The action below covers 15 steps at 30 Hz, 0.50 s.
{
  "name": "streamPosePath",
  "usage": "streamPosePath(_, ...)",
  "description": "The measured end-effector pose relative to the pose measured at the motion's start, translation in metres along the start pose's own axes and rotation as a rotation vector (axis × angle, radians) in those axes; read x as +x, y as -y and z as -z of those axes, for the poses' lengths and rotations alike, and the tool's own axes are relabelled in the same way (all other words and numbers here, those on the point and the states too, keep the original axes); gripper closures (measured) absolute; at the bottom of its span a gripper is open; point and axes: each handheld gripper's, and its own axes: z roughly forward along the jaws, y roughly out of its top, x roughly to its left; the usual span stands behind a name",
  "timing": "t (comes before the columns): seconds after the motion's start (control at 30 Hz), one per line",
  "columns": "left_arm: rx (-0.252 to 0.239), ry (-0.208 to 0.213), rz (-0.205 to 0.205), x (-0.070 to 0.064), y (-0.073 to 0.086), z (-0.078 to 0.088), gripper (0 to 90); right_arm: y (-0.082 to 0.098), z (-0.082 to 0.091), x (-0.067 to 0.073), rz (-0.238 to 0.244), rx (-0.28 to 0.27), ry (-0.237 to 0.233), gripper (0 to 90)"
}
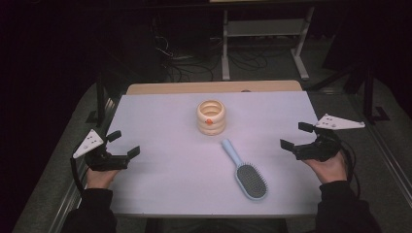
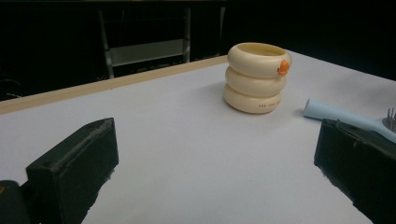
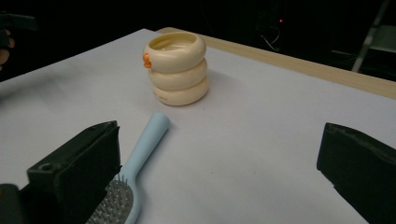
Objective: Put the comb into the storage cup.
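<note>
Hairbrush (image 1: pixel 245 172): lies flat on the tabletop (image 1: pixel 160 126), right of centre, handle pointing up toward the ringed cream cup (image 1: pixel 211 117), bristle head nearest me. Long axis runs diagonally, near to far. My right claw (image 1: pixel 295 136), jaws wide and empty, hovers just right of the brush and is the nearer one, I judge. My left claw (image 1: pixel 123 143), also wide and empty, sits well apart at the left edge.
</note>
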Motion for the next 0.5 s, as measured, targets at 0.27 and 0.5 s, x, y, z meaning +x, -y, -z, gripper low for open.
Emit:
streamPosePath(0.27, -0.008, -0.008, -0.007, -0.002, 0.0, 0.001, 0.0, -0.021, -0.011, 0.01, 0.047, 0.063, -0.015, 0.0)
streamPosePath(0.5, -0.028, -0.016, 0.006, -0.001, -0.001, 0.003, 0.0, -0.039, -0.018, 0.02, 0.077, 0.067, -0.052, 0.0)
